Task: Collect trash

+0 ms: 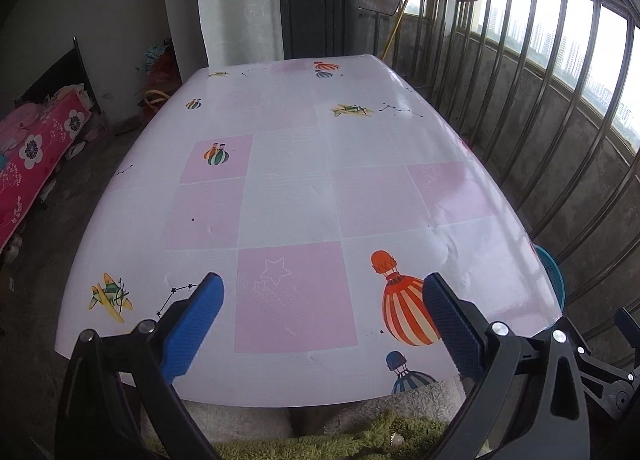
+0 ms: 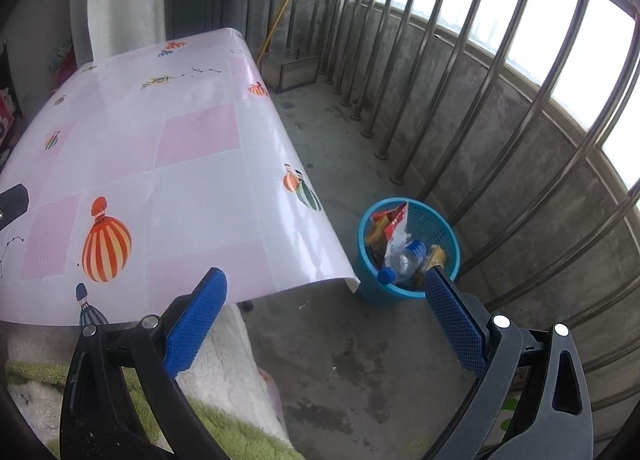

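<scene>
With both your left gripper (image 1: 322, 312) and right gripper (image 2: 326, 308) jaws apart and empty, watch the plastic bottle (image 2: 402, 260) perched at the blue wastebasket's (image 2: 370, 292) six o'clock rim; a nudge could tip it out.

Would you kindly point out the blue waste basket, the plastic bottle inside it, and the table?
blue waste basket (image 2: 366, 260), right wrist view, on its outer left wall.
plastic bottle (image 2: 404, 260), right wrist view, on its clear body.
table (image 1: 288, 179), left wrist view, on a bare patch of its patterned cloth.

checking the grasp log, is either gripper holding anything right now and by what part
Nothing is held. The left gripper and right gripper are both open with empty fingers; the trash sits in the blue bin.
</scene>
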